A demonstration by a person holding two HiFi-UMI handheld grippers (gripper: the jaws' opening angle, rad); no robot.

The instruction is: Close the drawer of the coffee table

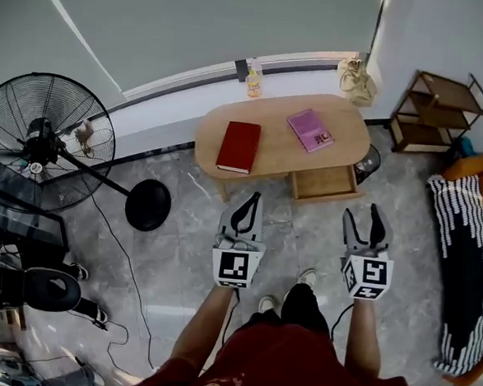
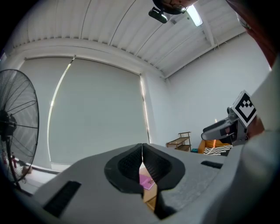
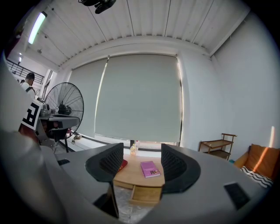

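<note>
An oval wooden coffee table (image 1: 271, 120) stands by the window, and its drawer (image 1: 325, 183) is pulled out at the front right. A red book (image 1: 238, 147) and a pink book (image 1: 310, 128) lie on top. Both grippers hover over the floor short of the table, touching nothing. My left gripper (image 1: 251, 202) is shut and empty, its pads meeting (image 2: 142, 164), with the pink book (image 2: 146, 181) showing below them. My right gripper (image 1: 364, 215) is open in front of the drawer. Between its jaws (image 3: 141, 164) I see the table (image 3: 135, 177) and the drawer (image 3: 146, 194).
A large standing fan (image 1: 43, 141) with a round base (image 1: 147, 205) is at the left, with cables across the floor. A wooden shelf (image 1: 441, 111) stands at the far right, a striped cushion (image 1: 459, 269) beside it. A bottle (image 1: 253, 80) stands on the sill.
</note>
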